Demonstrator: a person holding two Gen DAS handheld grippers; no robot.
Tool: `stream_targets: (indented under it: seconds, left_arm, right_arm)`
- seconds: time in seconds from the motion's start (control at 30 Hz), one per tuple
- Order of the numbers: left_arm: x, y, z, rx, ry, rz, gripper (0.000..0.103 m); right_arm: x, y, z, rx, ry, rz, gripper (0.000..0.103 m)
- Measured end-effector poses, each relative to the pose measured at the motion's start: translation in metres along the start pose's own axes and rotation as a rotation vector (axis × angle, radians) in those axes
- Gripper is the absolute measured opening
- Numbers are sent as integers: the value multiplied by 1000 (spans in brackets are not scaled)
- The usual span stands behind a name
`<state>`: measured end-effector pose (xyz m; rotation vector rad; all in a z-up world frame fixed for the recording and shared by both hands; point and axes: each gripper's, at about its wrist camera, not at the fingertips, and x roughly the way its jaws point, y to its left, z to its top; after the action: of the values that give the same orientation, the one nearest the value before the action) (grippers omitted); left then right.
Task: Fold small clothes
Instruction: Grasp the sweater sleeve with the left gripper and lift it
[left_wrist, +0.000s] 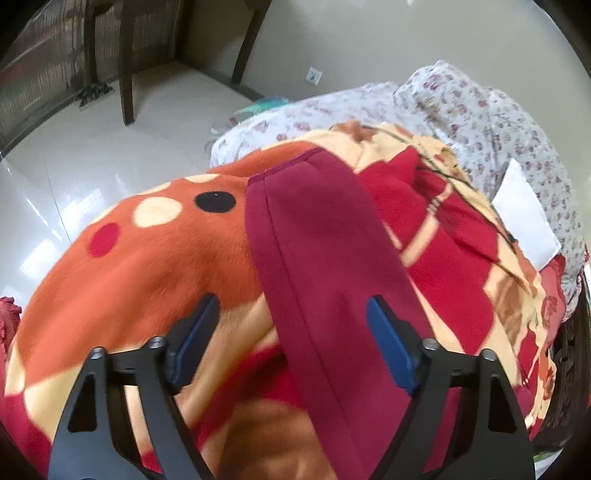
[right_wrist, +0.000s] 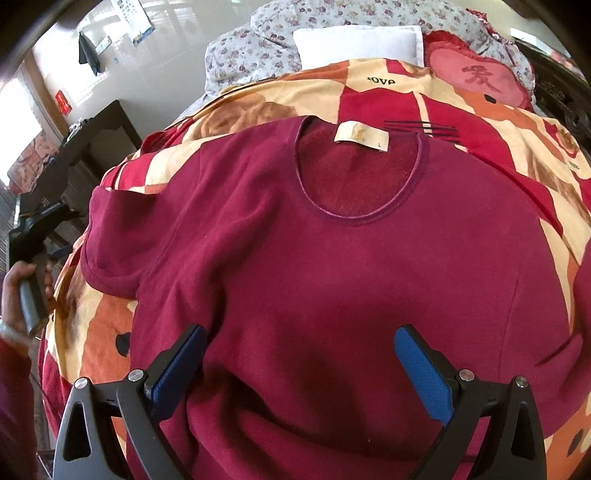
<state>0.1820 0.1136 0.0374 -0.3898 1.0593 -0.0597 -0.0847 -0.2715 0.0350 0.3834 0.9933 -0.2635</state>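
A maroon long-sleeved top (right_wrist: 332, 266) lies flat on a patterned blanket (right_wrist: 491, 110), neckline and cream label (right_wrist: 361, 136) away from me. Its left sleeve looks folded short at the left edge (right_wrist: 110, 240). My right gripper (right_wrist: 299, 332) is open and empty, hovering over the top's chest. In the left wrist view a long maroon sleeve (left_wrist: 317, 258) runs away across the blanket (left_wrist: 147, 266). My left gripper (left_wrist: 293, 306) is open and empty, just above that sleeve's near part. The left tool and the hand holding it show in the right wrist view (right_wrist: 33, 266).
A floral quilt (right_wrist: 240, 48) and white pillow (right_wrist: 358, 40) lie at the bed's far end, with a red cushion (right_wrist: 476, 77) beside them. Glossy tiled floor (left_wrist: 74, 155) and dark chair legs (left_wrist: 127, 74) lie left of the bed. A dark table (right_wrist: 92, 136) stands at the left.
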Motion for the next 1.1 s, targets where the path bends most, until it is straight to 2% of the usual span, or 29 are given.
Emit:
stream_targets:
  seconds: [0.1, 0.17, 0.23, 0.3, 0.4, 0.53, 0.63, 0.73, 0.8, 0.9, 0.97, 1.07, 1.1]
  left_arm:
    - [20, 3, 6, -18, 27, -5, 72]
    - [23, 0, 8, -9, 6, -10, 60]
    - [27, -5, 9, 16, 11, -23, 27]
    - [28, -7, 11, 26, 14, -36, 13]
    - [12, -8, 13, 35, -7, -87, 10]
    - [-39, -22, 7, 55, -78, -194, 8]
    - [-91, -56, -13, 159, -138, -254, 8]
    - [-133, -98, -48, 285, -165, -335, 8]
    - [-149, -133, -78, 367, -146, -396, 8]
    - [-148, -180, -124, 454, -74, -468, 8]
    - [-137, -202, -150, 492, -42, -474, 8]
    - [-108, -233, -193, 521, 51, -496, 8]
    - [-96, -244, -212, 544, 67, -479, 8]
  right_arm:
    - [1, -2, 2, 6, 0, 4, 101]
    - [2, -4, 4, 10, 3, 2, 101]
    - [4, -6, 4, 14, 7, 3, 101]
    - [5, -9, 4, 21, 13, 3, 101]
    - [4, -13, 3, 32, 14, 8, 101]
    - [-3, -19, 2, 42, 0, 9, 101]
    - [-11, -25, 3, 64, -17, 15, 101]
    - [-21, -33, 2, 89, -38, 18, 101]
    - [-27, -38, 1, 102, -49, 16, 101]
    - [-36, -46, 0, 113, -64, 9, 101]
    - [-44, -54, -2, 117, -75, -7, 101]
    - [-55, -70, -6, 132, -85, -34, 101]
    - [-58, -78, -8, 142, -85, -48, 101]
